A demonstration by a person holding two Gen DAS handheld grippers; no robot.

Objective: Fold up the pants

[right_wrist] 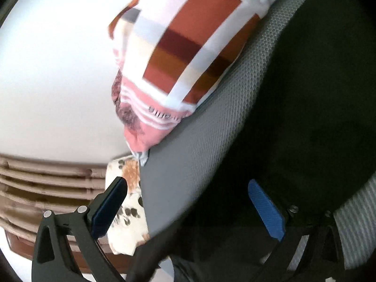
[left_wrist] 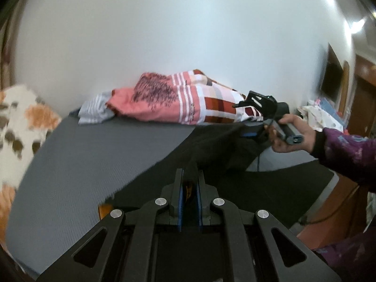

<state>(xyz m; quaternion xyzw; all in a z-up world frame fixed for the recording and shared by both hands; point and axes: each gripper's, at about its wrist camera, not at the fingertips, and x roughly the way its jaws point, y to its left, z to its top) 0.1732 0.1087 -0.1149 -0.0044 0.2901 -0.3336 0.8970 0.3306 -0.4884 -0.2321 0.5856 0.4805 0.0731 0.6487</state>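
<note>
I had my left gripper point(left_wrist: 189, 176) squeezed tight on a fold of the black pants point(left_wrist: 211, 150). The cloth was pinched between its blue pads point(left_wrist: 180, 202) and ran up and away from them in a stretched ridge. My right gripper point(right_wrist: 188, 202) was spread wide, with nothing between its fingers. The pants sat under and behind it, but it was not squeezing them. In the left camera I saw the hand point(left_wrist: 291, 134) holding that gripper right at the far end of the cloth.

I thought the step was to grab a second spot on the pants, so both ends could be lifted and laid over. To do it well, I wanted the right gripper to bite the edge of the cloth, not a thick bunch. I also wanted the left one to hold on and not tug too hard, or the cloth could slip out.

The pants were plain, dark and soft. They lay on the gray bumpy mat point(left_wrist: 94, 155), part flat and part pulled up. A pink and checked pillow point(left_wrist: 188, 98) sat behind them by the white wall point(left_wrist: 164, 23).
</note>
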